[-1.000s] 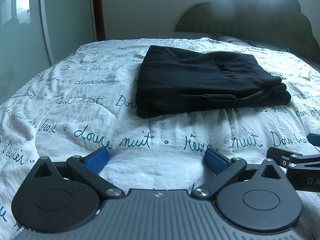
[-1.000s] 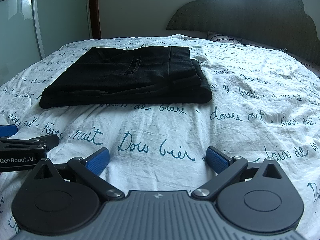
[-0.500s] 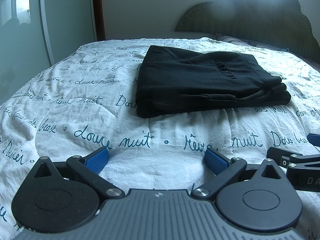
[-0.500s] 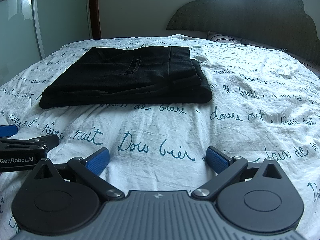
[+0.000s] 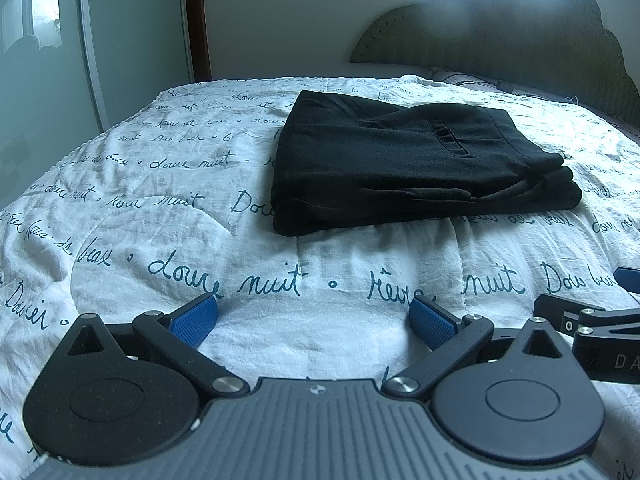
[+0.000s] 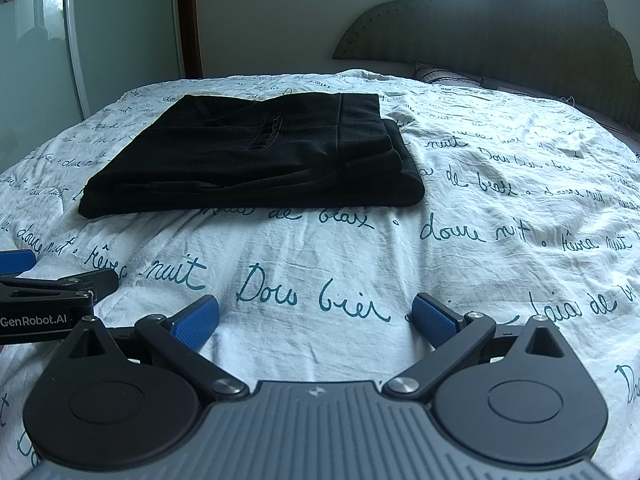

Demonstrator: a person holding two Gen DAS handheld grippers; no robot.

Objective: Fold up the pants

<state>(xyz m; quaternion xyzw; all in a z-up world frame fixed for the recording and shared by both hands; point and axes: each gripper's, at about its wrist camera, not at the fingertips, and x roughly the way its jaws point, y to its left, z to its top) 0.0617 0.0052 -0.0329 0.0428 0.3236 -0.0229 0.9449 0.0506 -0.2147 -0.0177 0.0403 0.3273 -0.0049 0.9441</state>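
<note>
The black pants (image 5: 404,164) lie folded in a neat stack on the white script-printed bedspread (image 5: 160,216), toward the far middle of the bed. Both the left gripper (image 5: 312,318) and right gripper (image 6: 316,318) sit low at the near edge, side by side, jaws spread wide and empty, well apart from the pants.

I see the folded pants (image 5: 404,164) lying on the bed (image 5: 168,216), ahead of both tools. My left tool (image 5: 312,318) sits before them, the right tool (image 6: 316,320) just beside it, and the headboard (image 6: 500,36) stands behind the pants.
</note>
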